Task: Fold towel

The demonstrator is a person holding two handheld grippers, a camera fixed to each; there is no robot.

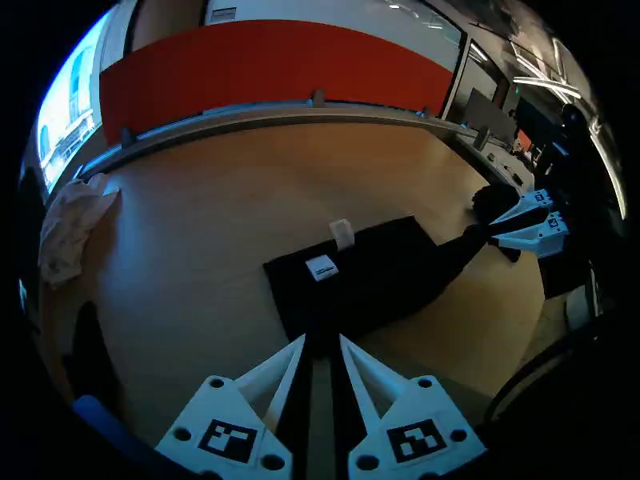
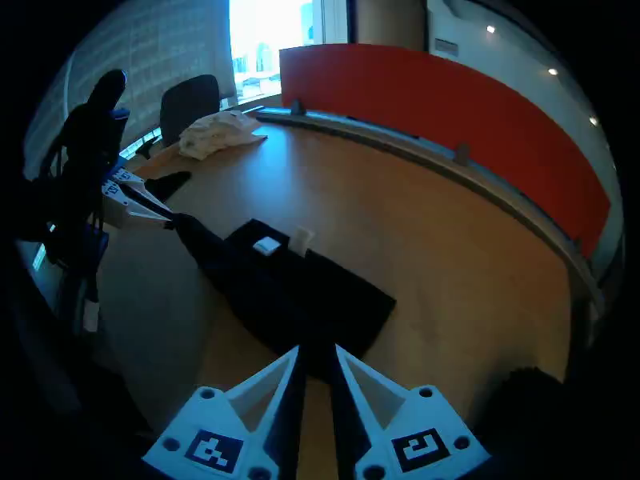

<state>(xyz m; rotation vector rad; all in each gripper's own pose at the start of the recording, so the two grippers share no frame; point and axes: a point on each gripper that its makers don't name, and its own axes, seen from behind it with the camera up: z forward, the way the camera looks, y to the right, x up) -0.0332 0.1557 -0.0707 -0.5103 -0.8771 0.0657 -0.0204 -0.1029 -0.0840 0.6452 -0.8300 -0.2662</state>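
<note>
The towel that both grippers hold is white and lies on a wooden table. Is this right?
No. The towel held by the left gripper and the right gripper is black, not white, as the left gripper view shows. It does lie on the wooden table.

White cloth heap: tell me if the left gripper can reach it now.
Probably not: the left gripper has its fingers pinched on the black towel, and the heap lies well off across the table.

wooden table (image 1: pixel 200 240) with a red divider panel (image 1: pixel 272 72) along its far edge. crumpled pale cloth (image 1: pixel 70 228) lies at the table's edge. dark office chair (image 2: pixel 188 102) just behind it, by a bright window (image 2: pixel 268 36).
</note>
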